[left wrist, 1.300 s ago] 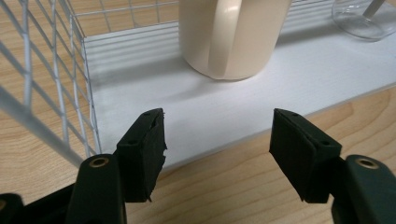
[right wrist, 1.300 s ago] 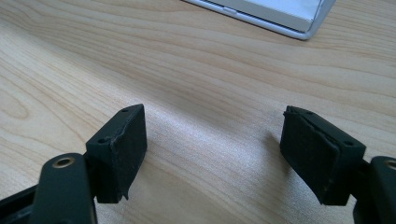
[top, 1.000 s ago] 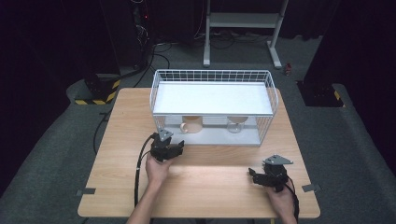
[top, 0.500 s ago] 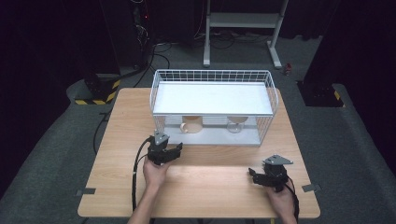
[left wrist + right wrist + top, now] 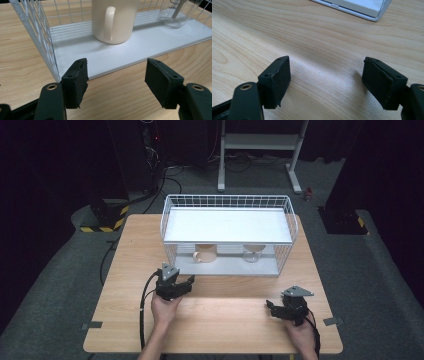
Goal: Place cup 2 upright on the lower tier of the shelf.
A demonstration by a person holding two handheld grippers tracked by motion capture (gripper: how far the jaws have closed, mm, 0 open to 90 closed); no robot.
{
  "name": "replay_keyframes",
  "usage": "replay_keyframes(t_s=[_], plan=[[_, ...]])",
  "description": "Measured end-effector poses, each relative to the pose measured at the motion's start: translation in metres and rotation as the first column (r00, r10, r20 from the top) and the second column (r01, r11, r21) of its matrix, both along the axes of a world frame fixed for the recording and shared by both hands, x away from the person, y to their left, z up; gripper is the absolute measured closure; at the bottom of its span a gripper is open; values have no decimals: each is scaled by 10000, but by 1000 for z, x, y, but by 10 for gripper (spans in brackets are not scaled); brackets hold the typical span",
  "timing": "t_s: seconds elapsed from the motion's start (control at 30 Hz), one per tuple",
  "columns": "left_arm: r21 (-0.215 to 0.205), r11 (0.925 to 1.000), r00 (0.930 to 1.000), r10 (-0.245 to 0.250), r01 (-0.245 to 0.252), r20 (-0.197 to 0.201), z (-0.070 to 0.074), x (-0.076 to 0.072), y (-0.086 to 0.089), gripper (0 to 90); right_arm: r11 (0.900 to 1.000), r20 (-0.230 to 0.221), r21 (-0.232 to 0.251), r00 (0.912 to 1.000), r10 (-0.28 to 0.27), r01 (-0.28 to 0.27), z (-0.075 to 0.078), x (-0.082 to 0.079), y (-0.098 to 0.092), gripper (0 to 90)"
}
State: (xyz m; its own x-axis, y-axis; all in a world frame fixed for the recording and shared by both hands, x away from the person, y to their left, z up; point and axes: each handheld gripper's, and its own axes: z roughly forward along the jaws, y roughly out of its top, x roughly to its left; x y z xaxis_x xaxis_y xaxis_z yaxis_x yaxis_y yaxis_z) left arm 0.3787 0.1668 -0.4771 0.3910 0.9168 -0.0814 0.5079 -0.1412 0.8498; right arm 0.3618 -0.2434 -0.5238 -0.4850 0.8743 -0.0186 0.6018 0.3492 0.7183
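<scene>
Approach step — left gripper (image 5: pixel 116 82), jaws spread and empty, is aimed at the cream mug (image 5: pixel 113 20) on the rack's lower shelf (image 5: pixel 155 40). Handle must be straddled next. Right gripper (image 5: pixel 325 82) is parked, jaws spread.

Cream mug (image 5: pixel 113 20) upright on the white wire rack's (image 5: pixel 227 202) lower shelf, handle facing the table's near edge, clear glass (image 5: pixel 175 13) beside it

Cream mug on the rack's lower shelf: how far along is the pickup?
Done: nothing visibly; the cream mug stands upright on the white shelf, untouched. In hand: left gripper faces its handle, jaws open and empty, short of the shelf edge. Left: reach in, grip, lift out. Right gripper sits open over the table.
</scene>
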Motion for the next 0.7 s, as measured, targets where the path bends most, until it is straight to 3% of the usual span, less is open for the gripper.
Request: replay_keyframes(t_s=[0.7], plan=[[-17,9998,9997,186,-186,-131,-6,-23,13,339,10000,-11,5,10000,1,-1,0,0,0,229]])
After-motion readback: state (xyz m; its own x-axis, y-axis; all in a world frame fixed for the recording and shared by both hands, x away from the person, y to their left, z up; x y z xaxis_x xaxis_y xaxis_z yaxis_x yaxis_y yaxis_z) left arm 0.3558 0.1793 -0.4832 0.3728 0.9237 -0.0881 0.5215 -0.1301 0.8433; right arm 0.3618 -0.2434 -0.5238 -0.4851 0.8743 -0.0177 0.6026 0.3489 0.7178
